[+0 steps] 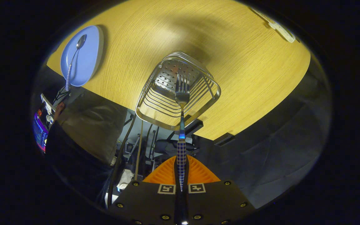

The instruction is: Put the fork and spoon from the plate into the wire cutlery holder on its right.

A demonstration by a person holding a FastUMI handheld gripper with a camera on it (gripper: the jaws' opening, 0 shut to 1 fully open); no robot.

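My gripper [181, 175] is shut on the checkered handle of the fork [182, 93], which points straight ahead from between the fingers. The fork's tines hang over the mouth of the wire cutlery holder [155, 103], in front of its perforated bottom; whether they touch it I cannot tell. The holder stands on the wooden table [245, 62] near its edge. Far off to the left of the holder lies the blue plate [87, 59] with the spoon [73, 57] on it, bowl away from me, checkered handle sticking out over the plate's rim.
A white power strip [281, 29] lies at the table's far right edge. Below the table edge are cables, chair legs and a dark cloth-covered shape [89, 131]; a lit screen [40, 131] glows at the left.
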